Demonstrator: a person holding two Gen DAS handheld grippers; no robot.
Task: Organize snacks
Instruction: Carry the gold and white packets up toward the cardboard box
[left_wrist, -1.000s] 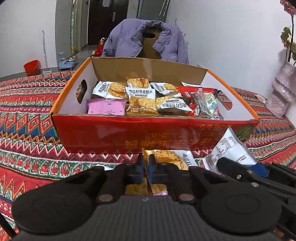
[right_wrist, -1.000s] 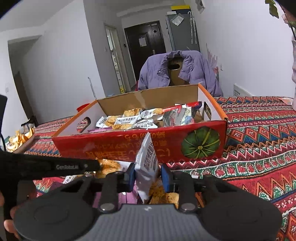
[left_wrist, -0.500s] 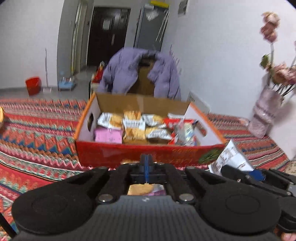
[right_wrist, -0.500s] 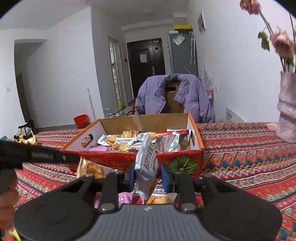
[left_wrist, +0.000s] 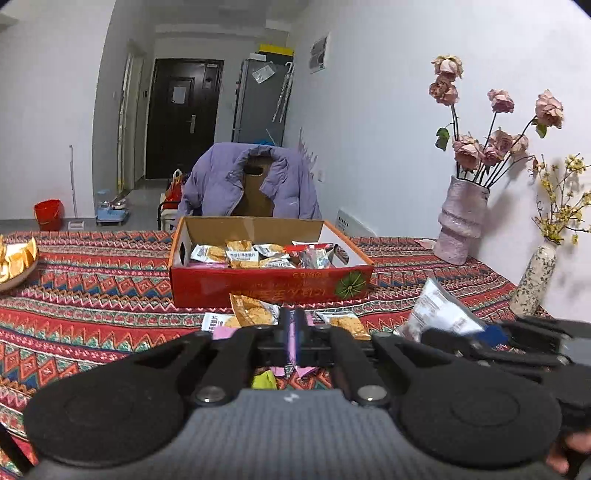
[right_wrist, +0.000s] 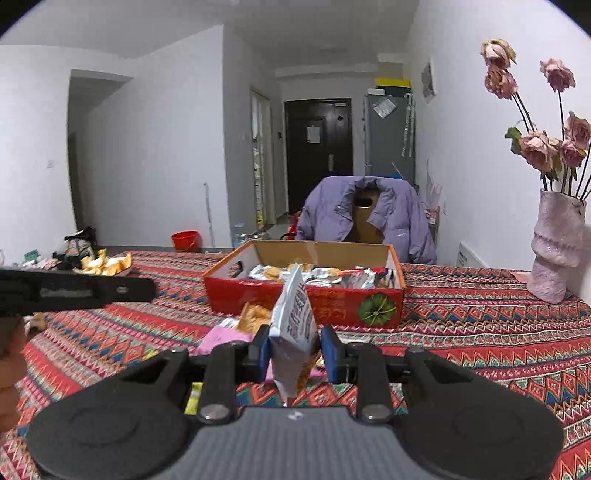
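Observation:
A red cardboard box stands mid-table with several snack packets inside. More packets lie loose on the cloth in front of it. My left gripper is back from the box, shut on a thin pink packet seen edge-on. My right gripper is shut on a white snack packet, which stands upright between the blue pads. In the left wrist view that white packet shows at the right, ahead of the right gripper's black body.
A patterned red tablecloth covers the table. A tall pink vase of roses and a small speckled vase stand at the right edge. A plate of orange food is far left. A chair with a purple jacket stands behind the box.
Both grippers have drawn back and risen from the box, which now looks smaller and farther off. Each still holds its packet.

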